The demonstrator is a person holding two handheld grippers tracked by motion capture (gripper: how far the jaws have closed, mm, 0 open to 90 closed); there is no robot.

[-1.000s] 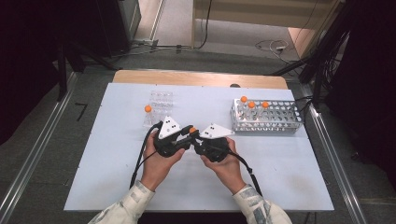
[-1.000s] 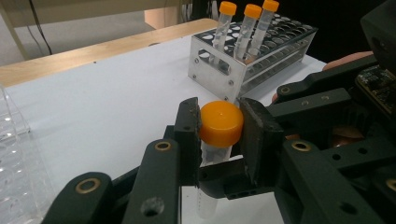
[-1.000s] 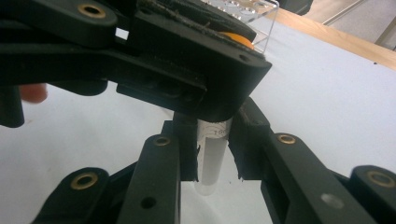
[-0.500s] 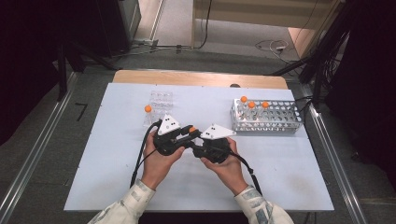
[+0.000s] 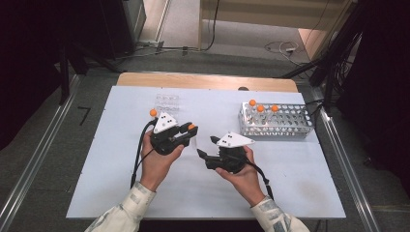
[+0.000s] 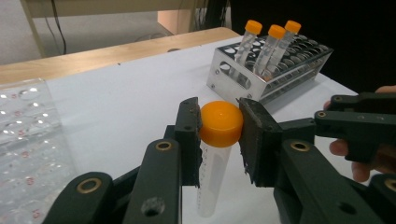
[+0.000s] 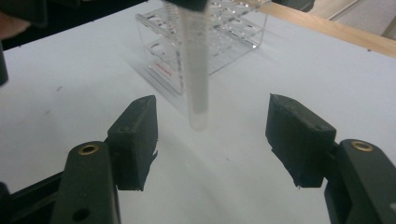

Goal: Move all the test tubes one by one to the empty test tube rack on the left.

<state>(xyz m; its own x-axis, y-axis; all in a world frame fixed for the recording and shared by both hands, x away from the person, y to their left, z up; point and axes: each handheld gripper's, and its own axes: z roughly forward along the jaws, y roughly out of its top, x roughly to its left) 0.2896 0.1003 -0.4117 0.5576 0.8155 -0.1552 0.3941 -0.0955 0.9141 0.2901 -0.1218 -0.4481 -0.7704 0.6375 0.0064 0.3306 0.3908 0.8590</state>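
A clear tube with an orange cap [image 6: 221, 125] hangs upright from my left gripper [image 6: 218, 116], whose jaws are shut on the cap. In the high view the left gripper [image 5: 190, 133] sits left of centre with the orange cap [image 5: 192, 127] at its tip. My right gripper [image 7: 210, 128] is open; its jaws have just been opening. The tube's lower end [image 7: 196, 93] hangs just ahead of them, midway between the pads and touching neither. From above, the right gripper [image 5: 206, 146] points left toward the tube.
A metal rack [image 5: 285, 126] at the right back holds three orange-capped tubes [image 5: 261, 109]. A clear plastic rack [image 5: 167, 101] stands behind the left gripper, with another orange cap [image 5: 153, 112] by it. The white table top [image 5: 300, 193] ends at a wooden strip at the back.
The right gripper's jaws, closed around the tube's lower part a second ago, have spread apart and let it go. The left gripper keeps its hold on the cap.
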